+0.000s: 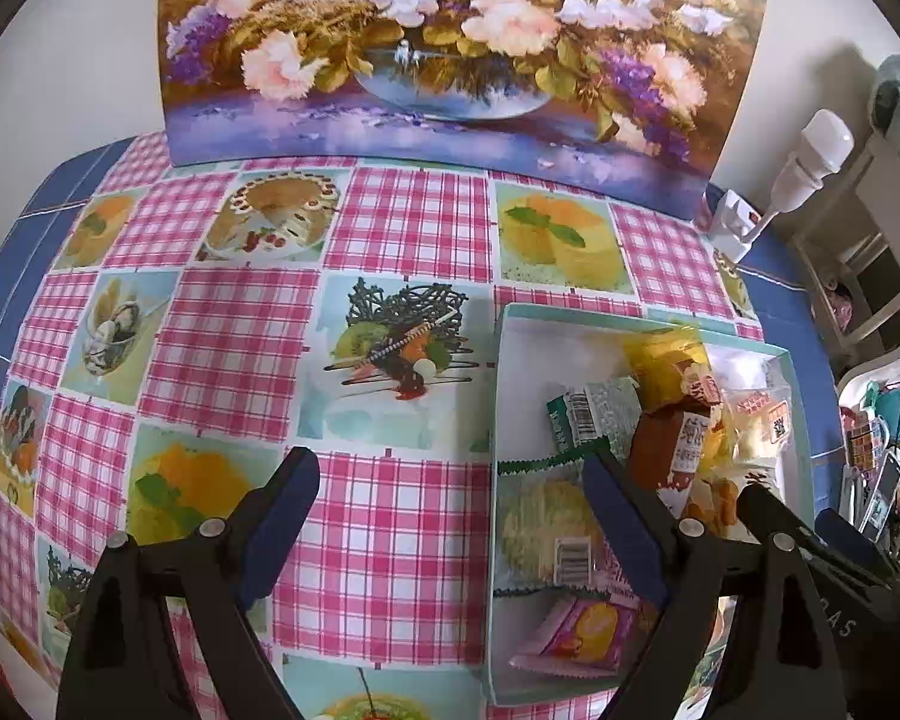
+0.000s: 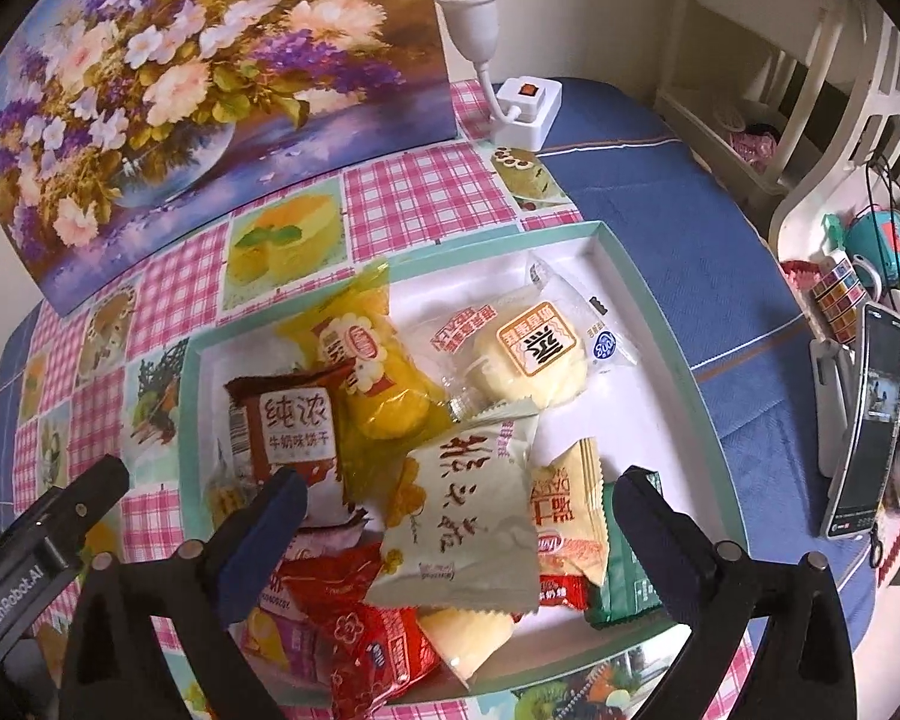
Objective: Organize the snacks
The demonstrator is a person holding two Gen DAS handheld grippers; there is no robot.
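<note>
Currently all snack packets [image 2: 468, 516] are seen heaped inside the shallow tray [image 2: 684, 372] on the tabletop [image 1: 390, 516]. Right gripper [image 2: 456, 504] and left gripper [image 1: 450, 486] are held wide open, empty. Overlapping packets would best be nudged flat, clear of the rim.

a flower painting [image 1: 450, 54] leans on a pale wall [image 1: 78, 78] behind a table with a pink checked cloth [image 1: 402, 222], a white lamp [image 1: 810, 162] and white shelves [image 2: 780, 60] alongside.
</note>
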